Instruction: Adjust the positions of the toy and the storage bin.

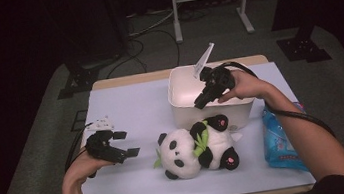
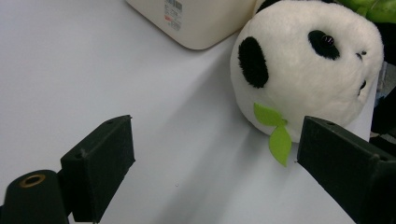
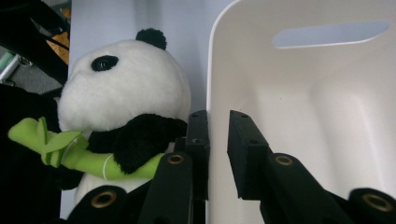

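Note:
A plush panda (image 1: 192,150) holding a green bamboo stalk lies on the white table cover, against the front of a cream plastic bin (image 1: 215,117). My right gripper (image 1: 200,104) reaches down over the bin's front wall. In the right gripper view its jaws (image 3: 218,135) straddle that wall of the bin (image 3: 303,116): one stands outside beside the panda (image 3: 126,98), the other inside with a small gap, so the wall is not pinched. My left gripper (image 1: 126,143) hovers open and empty left of the panda. Its own view shows wide jaws (image 2: 215,154) just short of the panda's head (image 2: 308,70).
A blue packet (image 1: 279,138) lies at the table's right edge, beside the bin. The bin's corner (image 2: 196,23) shows behind the panda in the left gripper view. The white cover (image 1: 125,103) stretches bare left of the bin. Stands and cables sit on the floor beyond the table.

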Tool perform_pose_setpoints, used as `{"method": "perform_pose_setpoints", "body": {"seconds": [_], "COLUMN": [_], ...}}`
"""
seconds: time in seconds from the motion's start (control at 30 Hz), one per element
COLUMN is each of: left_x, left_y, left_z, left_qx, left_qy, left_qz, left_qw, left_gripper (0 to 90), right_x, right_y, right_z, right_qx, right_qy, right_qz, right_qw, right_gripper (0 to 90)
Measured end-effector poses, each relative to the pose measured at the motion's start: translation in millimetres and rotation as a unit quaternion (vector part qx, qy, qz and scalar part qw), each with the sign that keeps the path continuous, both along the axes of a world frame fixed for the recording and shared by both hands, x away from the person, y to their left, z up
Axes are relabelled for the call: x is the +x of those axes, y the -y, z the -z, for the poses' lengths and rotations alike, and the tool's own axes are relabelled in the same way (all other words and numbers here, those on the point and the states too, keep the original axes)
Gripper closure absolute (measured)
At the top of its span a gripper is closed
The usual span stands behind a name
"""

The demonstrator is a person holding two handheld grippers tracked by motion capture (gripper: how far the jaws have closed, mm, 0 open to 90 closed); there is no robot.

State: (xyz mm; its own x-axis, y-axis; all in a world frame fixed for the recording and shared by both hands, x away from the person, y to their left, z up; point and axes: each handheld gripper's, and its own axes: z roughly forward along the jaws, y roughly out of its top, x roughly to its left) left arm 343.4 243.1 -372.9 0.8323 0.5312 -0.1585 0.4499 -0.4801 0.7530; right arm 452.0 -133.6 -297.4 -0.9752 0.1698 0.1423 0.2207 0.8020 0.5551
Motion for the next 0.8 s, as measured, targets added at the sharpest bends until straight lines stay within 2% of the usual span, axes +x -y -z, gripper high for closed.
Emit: {"method": "perform_pose_setpoints", "body": {"seconds": [0.23, 0.37, 0.6, 0.63, 0.8], "left_x": [-3.0, -4.7, -6.6, -6.8, -7.8], "left_y": [3.2, 5.2, 9.3, 9.6, 10.0], "left_z": [-1.9, -2.6, -3.4, -3.5, -3.5], "left_qx": [0.002, 0.002, 0.005, 0.004, 0.007], "left_qy": [0.002, 0.005, 0.005, 0.005, 0.003], "left_qz": [0.004, 0.006, 0.012, 0.012, 0.012], "left_qw": [1.0000, 1.0000, 0.9999, 0.9999, 0.9999], "left_gripper": [10.1, 10.1, 10.1, 10.1, 10.1], "right_x": [-15.0, -30.6, -47.8, -53.8, -64.4], "right_y": [20.5, 28.5, 27.9, 26.6, 24.3], "right_z": [-18.7, -29.1, -28.3, -25.8, -17.7], "right_qx": [0.021, 0.030, 0.029, 0.028, 0.028], "right_qy": [0.013, 0.022, 0.020, 0.017, 0.012], "right_qz": [0.017, 0.015, 0.001, -0.005, -0.017], "right_qw": [0.9996, 0.9992, 0.9994, 0.9994, 0.9994], "right_gripper": [76.5, 76.0, 75.4, 75.2, 75.0]}}
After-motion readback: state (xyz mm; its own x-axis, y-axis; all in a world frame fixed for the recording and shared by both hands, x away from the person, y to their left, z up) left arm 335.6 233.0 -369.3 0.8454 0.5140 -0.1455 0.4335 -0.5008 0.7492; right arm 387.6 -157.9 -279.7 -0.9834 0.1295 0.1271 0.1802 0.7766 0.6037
